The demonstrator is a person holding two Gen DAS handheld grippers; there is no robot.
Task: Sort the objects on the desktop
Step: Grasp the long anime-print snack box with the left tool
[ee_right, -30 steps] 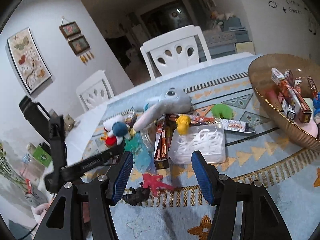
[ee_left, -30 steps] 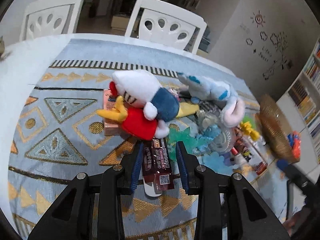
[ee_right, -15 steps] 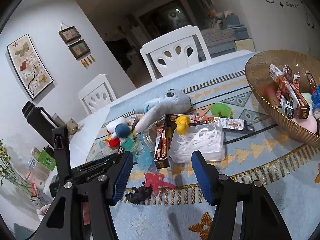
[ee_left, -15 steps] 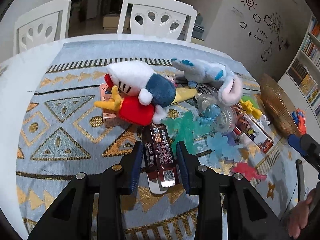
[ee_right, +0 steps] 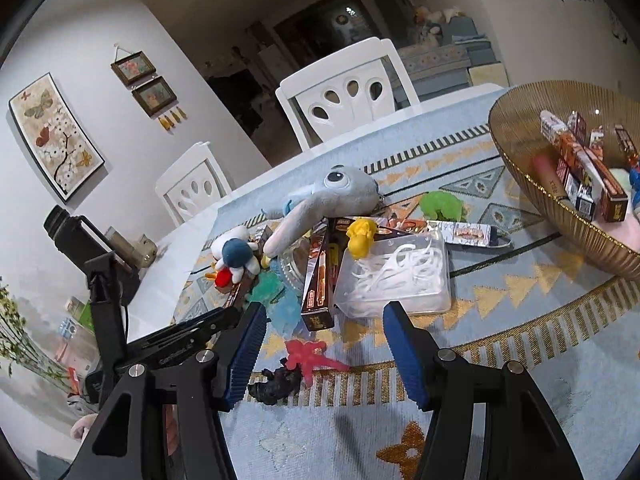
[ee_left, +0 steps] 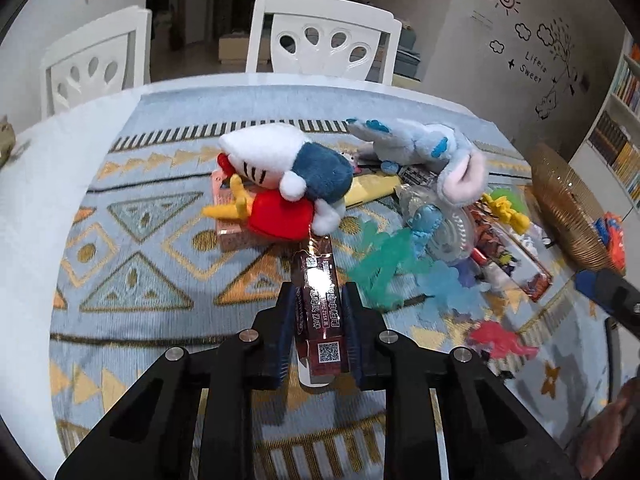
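Snack pkt (ee_left: 319, 312) | btwn closing L hand-held gripper (ee_left: 318, 304) jaws

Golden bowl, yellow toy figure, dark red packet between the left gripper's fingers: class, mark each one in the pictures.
golden bowl (ee_right: 516, 148), right wrist view, bare inner wall.
yellow toy figure (ee_right: 360, 236), right wrist view, its body.
dark red packet (ee_left: 320, 308), left wrist view, printed top face.

Walls: white; line-drawn decals (ee_left: 532, 52) ahead-right of the tool, framed pictures (ee_right: 56, 136) ahead-left.
Seating: two white chairs (ee_left: 324, 36) beyond the table's far edge.
Shelving: bookshelf (ee_left: 618, 136) at far right.
Doorway: dark room behind the chairs.
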